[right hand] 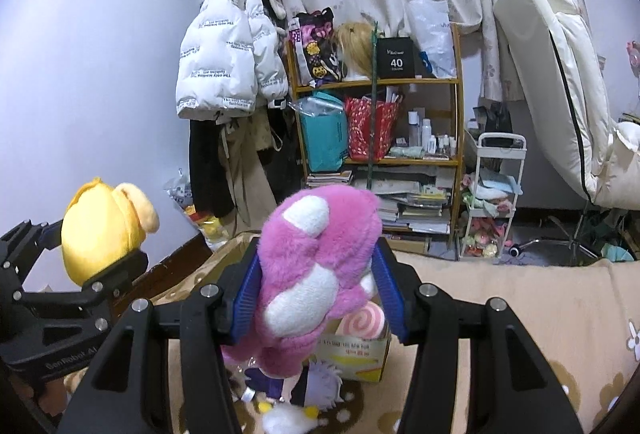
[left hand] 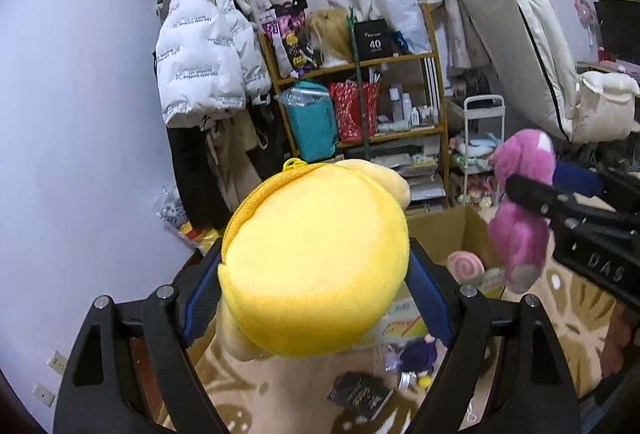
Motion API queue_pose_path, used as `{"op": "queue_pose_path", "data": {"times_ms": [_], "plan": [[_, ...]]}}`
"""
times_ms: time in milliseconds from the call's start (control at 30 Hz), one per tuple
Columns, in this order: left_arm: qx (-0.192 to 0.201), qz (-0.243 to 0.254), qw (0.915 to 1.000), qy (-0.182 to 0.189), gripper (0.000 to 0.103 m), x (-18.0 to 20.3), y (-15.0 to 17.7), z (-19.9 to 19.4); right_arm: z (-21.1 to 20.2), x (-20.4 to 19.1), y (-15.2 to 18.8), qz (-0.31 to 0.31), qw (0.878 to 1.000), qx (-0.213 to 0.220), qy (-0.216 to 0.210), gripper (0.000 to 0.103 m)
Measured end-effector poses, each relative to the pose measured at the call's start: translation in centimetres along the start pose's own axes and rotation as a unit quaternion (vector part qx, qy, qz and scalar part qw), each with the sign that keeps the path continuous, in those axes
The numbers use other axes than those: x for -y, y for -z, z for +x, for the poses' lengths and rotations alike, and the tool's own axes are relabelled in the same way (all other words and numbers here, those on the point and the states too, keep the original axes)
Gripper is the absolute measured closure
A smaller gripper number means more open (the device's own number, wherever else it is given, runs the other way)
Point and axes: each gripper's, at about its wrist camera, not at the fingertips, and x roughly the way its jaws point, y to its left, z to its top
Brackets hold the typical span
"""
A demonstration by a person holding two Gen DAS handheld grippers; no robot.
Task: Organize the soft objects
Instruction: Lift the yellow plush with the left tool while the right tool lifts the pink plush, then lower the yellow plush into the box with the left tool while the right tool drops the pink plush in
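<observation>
We have the left gripper [left hand: 316, 298] clamped on the yellow plush [left hand: 316, 266], its blue pads [left hand: 430, 298] pressing the round body from both sides at the lower centre of the left wrist view; the jaws stand wide only because the toy is fat. The zipper edge [left hand: 244, 210] faces up and left, so we judge the grip sits across the widest, firmest part to stop it slipping.

Our right gripper [right hand: 316, 294] is closed on the pink plush [right hand: 316, 262] at the centre of the right wrist view, the pads sinking into the fur around its middle, so its lower half hangs below the jaws.

Both toys are held in the air, side by side, above the patterned blanket [right hand: 500, 306]. Just beyond and below them sits the cardboard box [right hand: 356, 354], open at the top, with a pink swirl cushion [right hand: 366, 320] already inside. We judge that box to be the place for the soft things, which is why both are carried toward it. A few small toys [left hand: 412, 358] lie on the blanket beside the box, seemingly waiting their turn.
</observation>
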Motion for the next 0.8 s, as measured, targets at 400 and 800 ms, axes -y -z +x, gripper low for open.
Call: {"op": "queue_pose_path", "data": {"times_ms": [400,800], "plan": [[0.022,0.017,0.9996,-0.004,0.020,-0.7,-2.8,2.6,2.5,0.1,-2.1,-0.021,1.000,0.008,0.006,0.047],[-0.012,0.004,0.9999,0.009,0.020,-0.8,-1.0,6.3,6.0,2.4,-1.1,0.029,0.999,-0.022,-0.018,0.047]]}}
